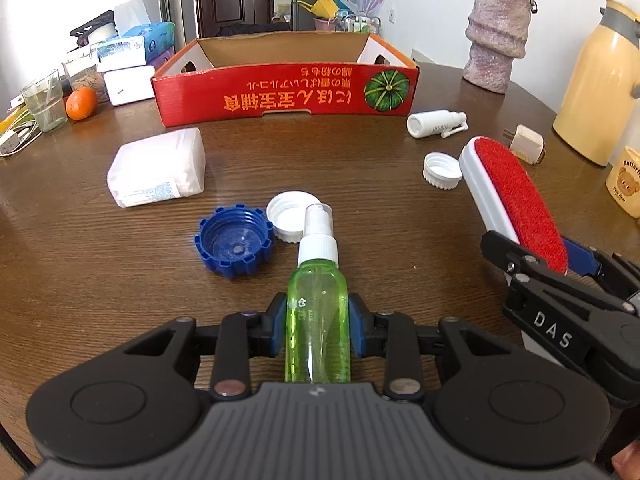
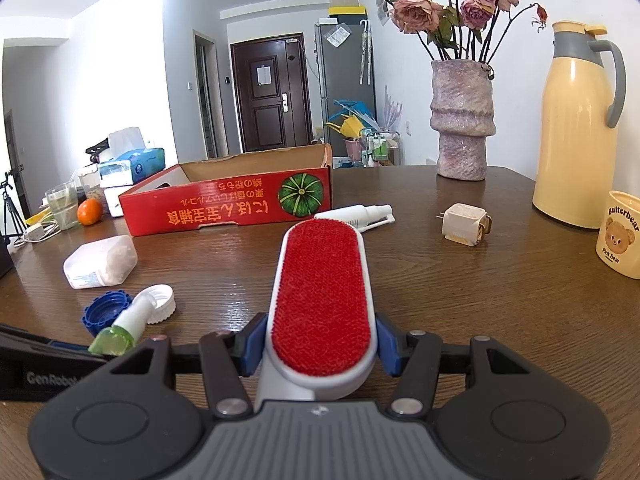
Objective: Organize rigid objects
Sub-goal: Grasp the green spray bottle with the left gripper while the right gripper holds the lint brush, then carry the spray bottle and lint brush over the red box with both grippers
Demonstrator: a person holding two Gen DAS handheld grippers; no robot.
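With the left claw (image 1: 318, 330) pinching the green spray bottle (image 1: 318, 320) and the right claw (image 2: 320, 350) pinching the lint brush (image 2: 322, 300), the red box (image 1: 286, 90) ahead appears empty, and caps (image 1: 234, 246) and the white bottle (image 1: 434, 123) remain on the counter (image 1: 120, 300).

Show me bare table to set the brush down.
Bare wood between the plug and the mug, in front of the vase. Also bare between the tissue pack and red box. Crowded around the blue cap and white cap.
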